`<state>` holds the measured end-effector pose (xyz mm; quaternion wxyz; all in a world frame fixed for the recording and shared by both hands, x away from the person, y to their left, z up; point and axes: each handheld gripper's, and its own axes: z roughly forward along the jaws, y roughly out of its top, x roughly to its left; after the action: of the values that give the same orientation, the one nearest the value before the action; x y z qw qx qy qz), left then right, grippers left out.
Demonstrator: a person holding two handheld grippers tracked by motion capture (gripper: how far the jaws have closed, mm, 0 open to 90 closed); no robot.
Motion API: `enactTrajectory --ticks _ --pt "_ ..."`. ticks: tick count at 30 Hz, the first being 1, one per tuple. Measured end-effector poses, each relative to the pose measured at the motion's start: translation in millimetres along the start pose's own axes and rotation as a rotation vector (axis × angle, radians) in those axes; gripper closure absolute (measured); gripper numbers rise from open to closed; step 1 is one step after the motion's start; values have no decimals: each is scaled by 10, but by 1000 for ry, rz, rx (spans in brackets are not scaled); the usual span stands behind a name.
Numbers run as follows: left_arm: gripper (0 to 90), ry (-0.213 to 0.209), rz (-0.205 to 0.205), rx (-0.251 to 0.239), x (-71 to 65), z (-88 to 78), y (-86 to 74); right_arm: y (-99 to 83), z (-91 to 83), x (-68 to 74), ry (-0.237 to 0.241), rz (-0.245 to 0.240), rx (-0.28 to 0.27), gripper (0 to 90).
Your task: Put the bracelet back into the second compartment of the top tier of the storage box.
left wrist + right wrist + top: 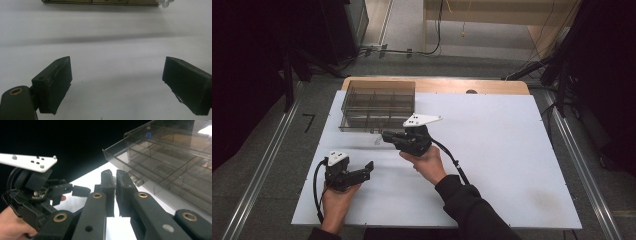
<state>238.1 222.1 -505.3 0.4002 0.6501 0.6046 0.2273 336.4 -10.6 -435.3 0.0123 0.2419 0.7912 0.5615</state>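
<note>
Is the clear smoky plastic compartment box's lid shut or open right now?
Shut, it seems: the clear smoky plastic compartment box shows a flat lid lying level over its dividers, with the clasp at its front edge.

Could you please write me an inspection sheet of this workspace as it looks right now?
Surface: white board lying on a wooden table; faint smudge near its right front.
Job's things: clear compartment box at the board's far left corner; its contents cannot be told.
Clutter: nothing seen on the board.
Grippers: left gripper open, low over bare board, nothing between the jaws; right gripper shut, its tips just before the box's near edge; whether it grips anything cannot be told.
Cables: a black cable trails from the right gripper; another loops from the left.
Surroundings: grey floor, floor rails, dark stands, cables beyond the table.
</note>
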Motion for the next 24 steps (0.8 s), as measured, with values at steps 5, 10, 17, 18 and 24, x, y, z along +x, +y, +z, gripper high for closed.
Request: enactTrajectory --ticks 5,10,17,18,24 --pt "94 -2 1 1 2 -2 1 48 -13 -34 9 15 -25 829" --pt "94 -4 2 1 2 -2 0 86 -5 -56 4 21 -43 828" --pt "94 -4 0 -1 1 0 1 171 30 -66 -5 29 -81 829" --pt "94 -4 0 -1 1 0 1 171 30 -66 -5 29 -81 829" --pt "94 -4 4 -1 7 -1 1 245 62 -93 -28 37 -116 828"
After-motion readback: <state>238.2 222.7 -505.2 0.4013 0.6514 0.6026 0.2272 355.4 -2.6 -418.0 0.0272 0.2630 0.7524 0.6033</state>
